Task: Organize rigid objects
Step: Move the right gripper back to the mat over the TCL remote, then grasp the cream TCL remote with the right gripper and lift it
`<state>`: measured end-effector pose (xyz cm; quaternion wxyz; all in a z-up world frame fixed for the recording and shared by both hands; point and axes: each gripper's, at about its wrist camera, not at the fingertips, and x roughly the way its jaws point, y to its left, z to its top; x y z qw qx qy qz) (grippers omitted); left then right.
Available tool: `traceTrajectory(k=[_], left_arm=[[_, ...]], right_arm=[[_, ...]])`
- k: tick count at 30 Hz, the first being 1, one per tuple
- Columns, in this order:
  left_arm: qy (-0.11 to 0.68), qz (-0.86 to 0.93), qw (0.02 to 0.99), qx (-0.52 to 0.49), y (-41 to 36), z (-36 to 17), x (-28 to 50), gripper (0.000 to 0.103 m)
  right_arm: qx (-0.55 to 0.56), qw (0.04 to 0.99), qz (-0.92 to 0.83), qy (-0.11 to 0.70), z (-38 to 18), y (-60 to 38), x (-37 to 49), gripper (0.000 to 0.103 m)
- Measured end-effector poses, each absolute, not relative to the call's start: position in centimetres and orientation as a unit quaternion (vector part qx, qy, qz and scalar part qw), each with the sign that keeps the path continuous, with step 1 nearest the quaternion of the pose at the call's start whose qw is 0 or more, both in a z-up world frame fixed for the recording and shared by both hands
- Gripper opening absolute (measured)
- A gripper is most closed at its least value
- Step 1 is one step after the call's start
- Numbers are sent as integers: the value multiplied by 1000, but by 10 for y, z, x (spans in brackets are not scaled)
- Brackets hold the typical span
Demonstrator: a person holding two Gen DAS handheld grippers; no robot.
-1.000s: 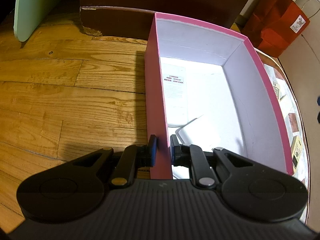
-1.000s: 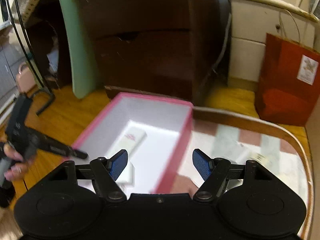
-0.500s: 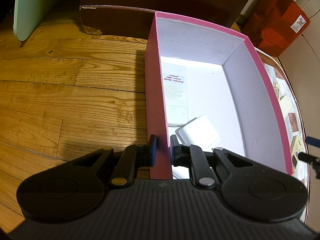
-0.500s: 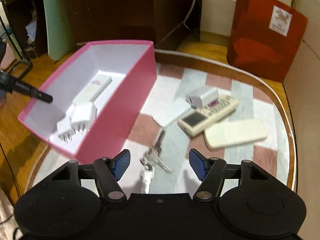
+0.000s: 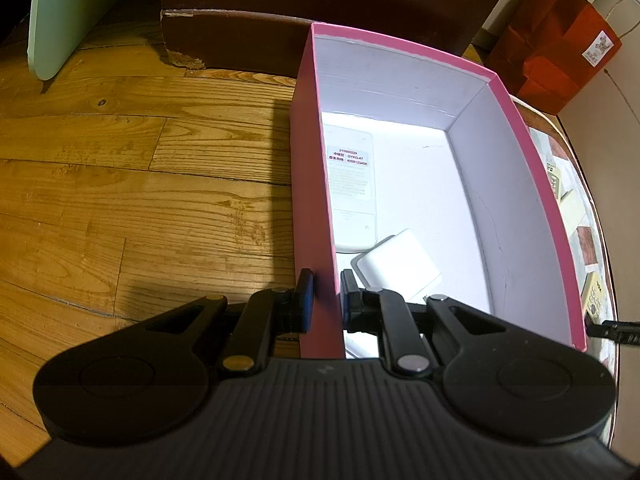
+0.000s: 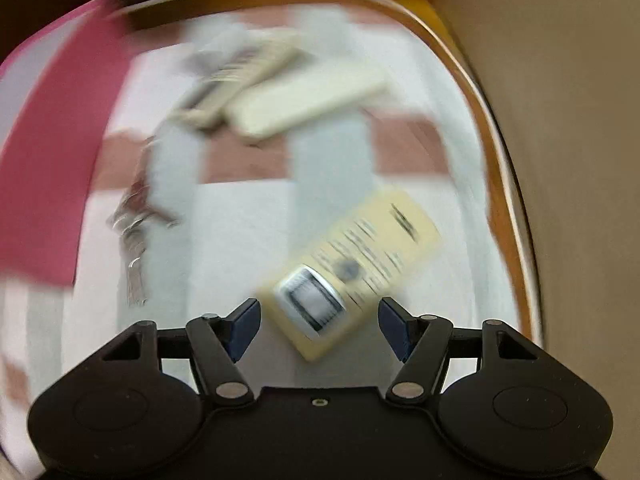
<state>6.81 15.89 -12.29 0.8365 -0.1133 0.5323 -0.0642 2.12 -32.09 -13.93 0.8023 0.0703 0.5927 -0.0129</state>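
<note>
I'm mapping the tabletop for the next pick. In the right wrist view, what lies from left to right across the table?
Pink box → bunch of keys → yellowish remote with a small screen, lying between the open right gripper's fingers → the table's wooden rim.

**Two black hand-held grippers with blue pads**

The left gripper [image 5: 324, 296] has a broad black body with fine ribbing across its top and a round raised disc at each side. Two slim black link arms run forward to fingers faced with dark blue pads [image 5: 307, 294]. One pivot screw looks brass-coloured, the other silver.

The right gripper [image 6: 319, 326] has the same black shape, silver pivot screws, blue pads [image 6: 244, 326], and a small screw hole in the middle of its body.
</note>
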Motion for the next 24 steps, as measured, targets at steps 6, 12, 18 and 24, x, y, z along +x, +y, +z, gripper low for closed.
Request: traceTrajectory(k=[6,12,18,24], left_arm=[[532,-64,836,-113,159,-123,68,12],[532,-64,837,-113,160,-123,68,12],[532,-64,837,-113,159,-123,68,12],[532,-64,836,-113,159,-123,68,12]], right_arm=[[144,788,-57,596,-158,-339,35,80],[66,807,-80,582,-167,-314,58,86],[53,825,-70,558,-161,-314,54,67],[51,821,-56,566,-160,-315,44,67]])
